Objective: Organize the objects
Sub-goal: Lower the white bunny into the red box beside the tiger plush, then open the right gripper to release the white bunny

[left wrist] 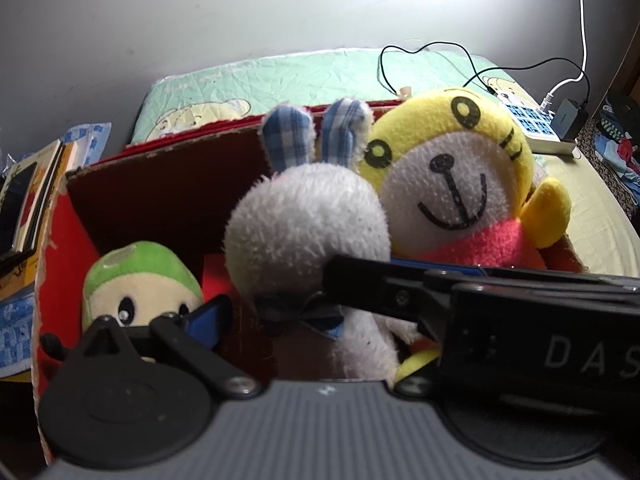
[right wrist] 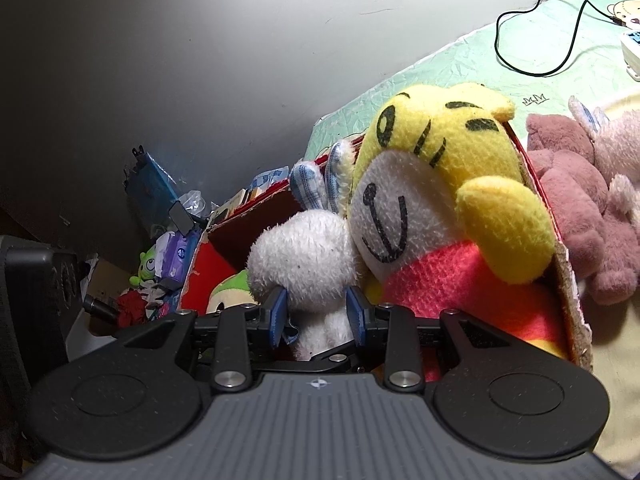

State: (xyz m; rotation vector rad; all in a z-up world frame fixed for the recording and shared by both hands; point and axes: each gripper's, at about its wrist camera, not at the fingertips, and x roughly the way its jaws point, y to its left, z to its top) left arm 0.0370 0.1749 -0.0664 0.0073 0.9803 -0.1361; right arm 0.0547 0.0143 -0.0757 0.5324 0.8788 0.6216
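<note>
White plush, the rabbit (right wrist: 304, 256) stands in the red cardboard box (left wrist: 56, 216) between the green-capped doll (left wrist: 140, 280) and the yellow bear (left wrist: 452, 184). Your right gripper (right wrist: 318, 314) pinches its neck; your left gripper (left wrist: 320, 304) is spread wide around it, touching nothing. Seat the rabbit low against the bear before you let go, or it will likely tip.

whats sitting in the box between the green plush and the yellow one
The white rabbit plush, held upright at the neck by the right claw. The left wrist view shows green plush and yellow plush flanking it.
</note>
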